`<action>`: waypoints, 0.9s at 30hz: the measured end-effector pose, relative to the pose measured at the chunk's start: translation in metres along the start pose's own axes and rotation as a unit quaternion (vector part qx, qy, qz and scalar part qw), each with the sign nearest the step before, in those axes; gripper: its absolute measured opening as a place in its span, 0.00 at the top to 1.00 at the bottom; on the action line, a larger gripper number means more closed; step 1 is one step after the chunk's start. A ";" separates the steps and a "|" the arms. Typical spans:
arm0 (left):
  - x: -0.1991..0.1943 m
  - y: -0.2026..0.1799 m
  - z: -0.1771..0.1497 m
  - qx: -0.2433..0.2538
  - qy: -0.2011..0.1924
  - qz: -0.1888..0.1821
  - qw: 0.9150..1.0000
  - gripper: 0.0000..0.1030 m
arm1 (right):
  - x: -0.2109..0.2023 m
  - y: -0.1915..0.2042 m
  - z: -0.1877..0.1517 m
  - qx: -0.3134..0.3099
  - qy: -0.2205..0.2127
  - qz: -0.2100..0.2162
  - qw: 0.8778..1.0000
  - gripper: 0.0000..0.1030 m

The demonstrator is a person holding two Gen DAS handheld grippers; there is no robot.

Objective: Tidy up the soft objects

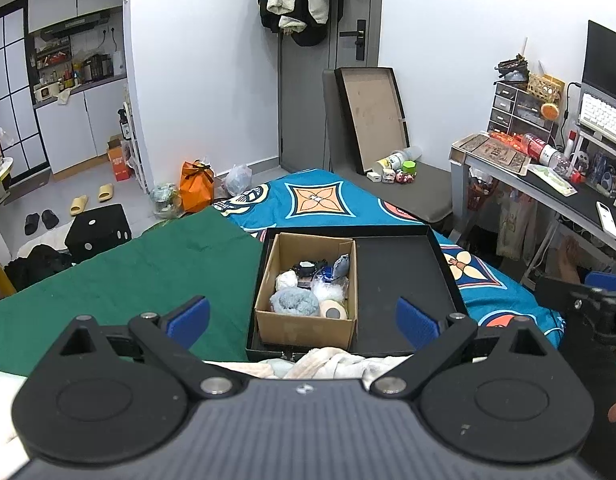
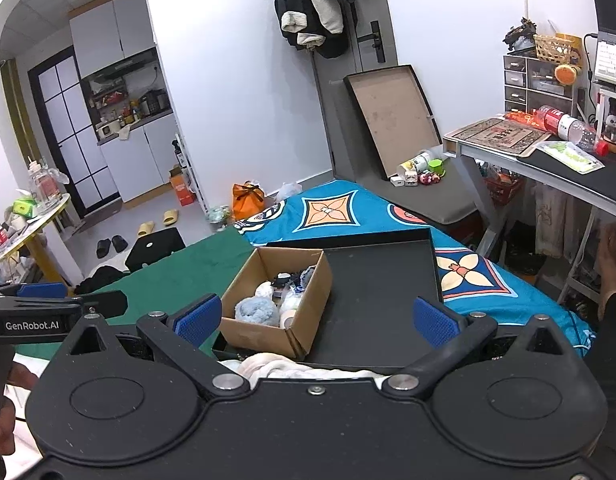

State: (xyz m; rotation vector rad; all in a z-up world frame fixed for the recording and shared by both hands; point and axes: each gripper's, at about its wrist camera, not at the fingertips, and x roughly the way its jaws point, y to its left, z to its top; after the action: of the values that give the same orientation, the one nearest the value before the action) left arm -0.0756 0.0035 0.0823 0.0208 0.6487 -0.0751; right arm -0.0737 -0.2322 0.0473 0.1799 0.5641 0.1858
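A cardboard box (image 1: 304, 326) stands in the left half of a black tray (image 1: 399, 280) on the bed. It holds soft things: a light blue fluffy cloth (image 1: 294, 302), a white ball (image 1: 287, 280), a tissue roll (image 1: 333, 311) and several small dark items. The box (image 2: 268, 334) and the tray (image 2: 379, 288) also show in the right wrist view, with the blue cloth (image 2: 256, 310). My left gripper (image 1: 304, 320) is open and empty, just short of the box. My right gripper (image 2: 315, 318) is open and empty over the tray's near edge. A cream cloth (image 1: 327, 362) lies below both grippers.
A green cloth (image 1: 120, 280) and a blue patterned sheet (image 1: 319, 200) cover the bed. A desk (image 1: 547, 184) with clutter stands at the right. A black lid (image 1: 371, 116) leans on the wall. An orange bag (image 1: 196, 192) and slippers (image 1: 90, 198) lie on the floor.
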 end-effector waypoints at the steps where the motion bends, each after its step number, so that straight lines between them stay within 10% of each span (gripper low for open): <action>1: 0.000 0.000 0.000 0.001 0.000 -0.001 1.000 0.04 | -0.001 0.000 -0.001 0.000 -0.001 0.000 1.000 0.00; 27: 0.003 -0.002 -0.002 0.006 0.004 -0.006 1.000 0.04 | -0.001 0.002 -0.003 0.004 -0.001 -0.016 1.000 0.00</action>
State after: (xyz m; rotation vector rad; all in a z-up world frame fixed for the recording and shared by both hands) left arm -0.0747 0.0013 0.0792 0.0283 0.6574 -0.0907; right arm -0.0766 -0.2302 0.0459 0.1779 0.5656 0.1523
